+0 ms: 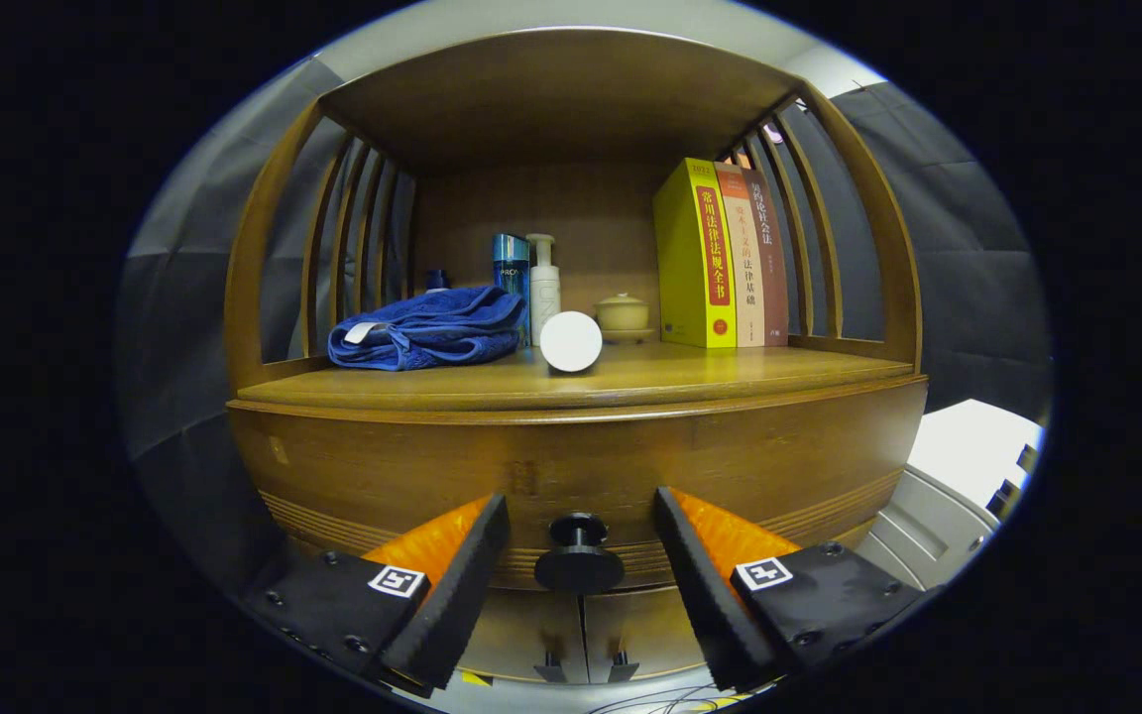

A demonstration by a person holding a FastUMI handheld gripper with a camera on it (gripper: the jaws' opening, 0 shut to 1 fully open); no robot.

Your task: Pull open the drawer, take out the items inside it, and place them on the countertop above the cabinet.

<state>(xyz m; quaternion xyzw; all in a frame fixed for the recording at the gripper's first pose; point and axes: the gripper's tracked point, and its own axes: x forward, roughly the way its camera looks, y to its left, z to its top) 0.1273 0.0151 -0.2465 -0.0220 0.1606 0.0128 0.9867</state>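
Note:
A wooden cabinet faces me, its drawer front (571, 466) closed under the countertop (710, 372). The drawer's round black knob (578, 555) sits between my two fingers. My gripper (581, 540) is open, its black pads with orange backs standing apart on either side of the knob and not touching it. On the countertop lie a folded blue towel (427, 327), a white round object (571, 341), a blue bottle (510, 268) and a white pump bottle (543, 283).
A small lidded ceramic pot (622, 314) and three upright books (720, 258) stand at the back right of the countertop, under a slatted wooden hutch (858, 218). Below the drawer are two cabinet doors with small handles (586, 664). Cables lie on the floor below.

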